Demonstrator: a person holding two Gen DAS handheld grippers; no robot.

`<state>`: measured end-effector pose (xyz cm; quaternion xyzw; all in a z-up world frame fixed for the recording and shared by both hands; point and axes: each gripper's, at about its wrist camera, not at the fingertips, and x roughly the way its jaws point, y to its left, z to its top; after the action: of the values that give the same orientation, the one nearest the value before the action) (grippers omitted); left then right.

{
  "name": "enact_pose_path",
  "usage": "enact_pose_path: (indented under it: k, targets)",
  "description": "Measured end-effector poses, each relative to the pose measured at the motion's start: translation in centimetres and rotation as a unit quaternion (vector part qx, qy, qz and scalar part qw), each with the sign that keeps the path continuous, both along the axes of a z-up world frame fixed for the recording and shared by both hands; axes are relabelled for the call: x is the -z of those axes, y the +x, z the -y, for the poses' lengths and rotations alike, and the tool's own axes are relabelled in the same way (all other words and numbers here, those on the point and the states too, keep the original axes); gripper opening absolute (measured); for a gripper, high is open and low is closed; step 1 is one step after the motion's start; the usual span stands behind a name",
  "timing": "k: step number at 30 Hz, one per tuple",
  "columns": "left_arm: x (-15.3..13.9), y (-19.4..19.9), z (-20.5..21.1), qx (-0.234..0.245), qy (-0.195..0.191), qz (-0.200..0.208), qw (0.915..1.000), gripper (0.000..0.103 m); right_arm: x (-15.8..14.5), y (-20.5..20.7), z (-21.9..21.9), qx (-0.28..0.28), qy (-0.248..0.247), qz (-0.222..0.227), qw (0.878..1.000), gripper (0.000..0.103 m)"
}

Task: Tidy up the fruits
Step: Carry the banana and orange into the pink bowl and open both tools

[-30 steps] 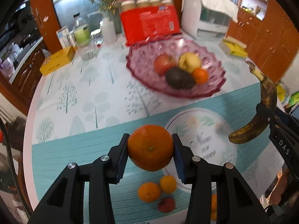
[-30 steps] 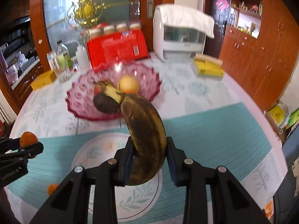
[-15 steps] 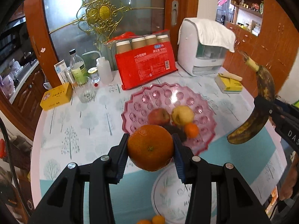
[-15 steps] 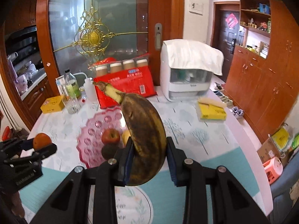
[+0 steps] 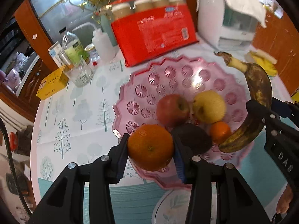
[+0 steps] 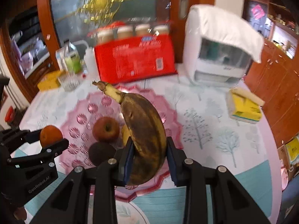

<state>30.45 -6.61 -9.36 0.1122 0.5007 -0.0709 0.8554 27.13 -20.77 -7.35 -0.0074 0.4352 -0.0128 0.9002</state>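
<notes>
**Orange and banana held over the pink bowl**

Left hand-held gripper (image 5: pixel 150 149) pinching a large orange (image 5: pixel 150 147) between its blue pads, above the near rim of the pink bowl (image 5: pixel 130 93). Seen from the right wrist view, same gripper (image 6: pixel 51 139) at the left edge with the orange (image 6: pixel 50 135) clamped, beside the bowl (image 6: pixel 80 104).

Right hand-held gripper (image 6: pixel 149 158) pinching a dark, overripe banana (image 6: pixel 143 130) around its lower half, stem pointing up and away, hanging over the near right part of the bowl. From the left wrist view, banana (image 5: pixel 256 102) curving above the bowl's right side, gripped by the right hand-held gripper (image 5: pixel 261 112).

Inside the bowl: a red apple (image 5: pixel 172 110) and a yellow apple (image 5: pixel 209 106) side by side, a dark avocado (image 5: pixel 192 138) in front of them, a small orange (image 5: pixel 220 131) just beside the avocado and below the yellow apple.

Bowl resting on the counter (image 5: pixel 84 112), covered in a cloth with a tree print and a teal band nearer the cameras. Behind the bowl: a red package (image 5: pixel 153 35) with a row of cups, a white appliance (image 5: pixel 229 20) with a towel draped on top. To the left: a clear glass (image 5: pixel 80 74), a bottle (image 5: pixel 72 46), a white squeeze bottle (image 5: pixel 102 44), a yellow box (image 5: pixel 52 83). To the right: a yellow tissue pack (image 6: pixel 244 108).
</notes>
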Motion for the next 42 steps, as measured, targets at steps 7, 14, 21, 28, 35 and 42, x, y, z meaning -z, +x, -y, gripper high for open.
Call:
enact_pose_path:
  k: [7,14,21,28,35,42]
  targets:
    - [2.9,1.7,1.2,-0.024,0.038,-0.024,0.9987,0.043,3.1,2.5,0.6,-0.001,0.018,-0.023,1.000,0.033]
    - [4.7,2.8,2.4,-0.038,0.067,-0.032,0.9965,0.043,4.9,4.4,0.6,-0.002,0.032,-0.031,0.999,0.036]
    - [5.6,3.5,2.2,-0.062,0.079,-0.040,0.9941,0.044,4.9,5.1,-0.3,-0.013,0.001,-0.018,1.000,0.047]
    - [5.7,2.8,2.5,-0.071,0.103,-0.029,0.9918,0.052,5.2,4.6,-0.1,-0.015,0.010,-0.025,1.000,0.056]
    - [5.3,1.7,1.8,-0.087,0.130,-0.022,0.9874,0.087,3.7,3.0,-0.7,-0.028,0.008,-0.001,1.000,0.060]
    - [4.0,0.4,0.6,-0.100,0.112,-0.025,0.9884,0.091,2.0,0.7,-1.8,-0.048,-0.004,0.020,0.999,0.065]
